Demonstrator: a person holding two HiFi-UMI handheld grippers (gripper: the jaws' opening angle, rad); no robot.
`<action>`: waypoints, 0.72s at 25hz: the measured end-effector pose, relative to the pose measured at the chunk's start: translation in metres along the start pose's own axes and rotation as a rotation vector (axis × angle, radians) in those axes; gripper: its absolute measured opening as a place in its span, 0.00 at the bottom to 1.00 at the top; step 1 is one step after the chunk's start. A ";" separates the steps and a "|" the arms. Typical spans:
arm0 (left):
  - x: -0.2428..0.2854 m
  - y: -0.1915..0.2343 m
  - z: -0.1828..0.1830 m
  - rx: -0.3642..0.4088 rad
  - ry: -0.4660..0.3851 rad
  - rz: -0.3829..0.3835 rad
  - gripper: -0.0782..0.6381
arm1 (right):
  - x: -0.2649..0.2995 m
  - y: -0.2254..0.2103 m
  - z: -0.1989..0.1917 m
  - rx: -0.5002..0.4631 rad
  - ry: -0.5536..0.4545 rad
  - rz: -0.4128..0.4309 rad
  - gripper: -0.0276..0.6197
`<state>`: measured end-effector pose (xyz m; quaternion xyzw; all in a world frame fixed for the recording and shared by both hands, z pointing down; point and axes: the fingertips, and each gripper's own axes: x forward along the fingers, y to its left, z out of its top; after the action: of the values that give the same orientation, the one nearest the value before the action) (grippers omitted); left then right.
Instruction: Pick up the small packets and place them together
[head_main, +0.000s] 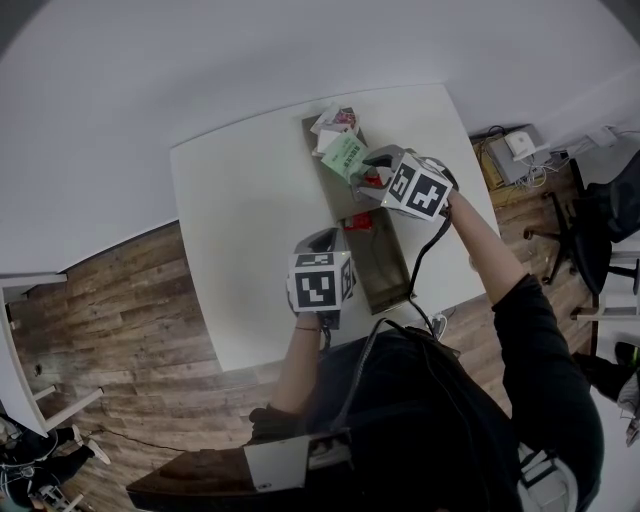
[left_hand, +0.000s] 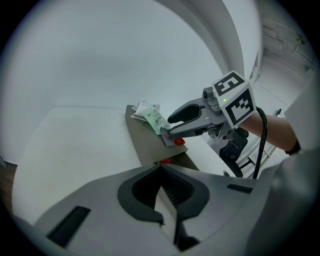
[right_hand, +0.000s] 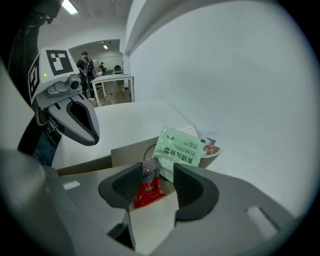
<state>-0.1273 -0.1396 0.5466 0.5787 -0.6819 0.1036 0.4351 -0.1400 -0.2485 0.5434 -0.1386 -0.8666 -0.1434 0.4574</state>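
Note:
A long olive tray (head_main: 385, 265) lies on the white table (head_main: 240, 210). At its far end a green packet (head_main: 344, 153) leans on a white and pink packet (head_main: 335, 122). My right gripper (right_hand: 160, 172) hangs over that end, open. A small red packet (right_hand: 147, 187) lies between its pads, against the left one and apart from the right one; the green packet (right_hand: 179, 150) is just beyond. A second red packet (head_main: 358, 222) sits mid-tray. My left gripper (left_hand: 161, 167) hovers near the tray's middle, shut and empty, pointing at the right gripper (left_hand: 167, 132).
The table's near edge runs just behind my left hand. On the wooden floor to the right stand an office chair (head_main: 580, 215) and a box with cables (head_main: 515, 150). A person (right_hand: 86, 67) stands far back in the room.

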 end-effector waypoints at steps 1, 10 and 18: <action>-0.001 0.000 0.000 -0.001 -0.002 0.001 0.10 | -0.002 0.000 0.001 0.004 -0.010 -0.007 0.32; -0.012 -0.003 0.002 -0.004 -0.031 0.009 0.10 | -0.042 -0.001 0.021 0.087 -0.168 -0.096 0.32; -0.030 -0.014 0.012 0.022 -0.079 0.013 0.10 | -0.101 0.011 0.041 0.233 -0.413 -0.203 0.28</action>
<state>-0.1221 -0.1308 0.5132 0.5828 -0.7011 0.0911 0.4006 -0.1121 -0.2336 0.4384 -0.0235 -0.9618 -0.0564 0.2667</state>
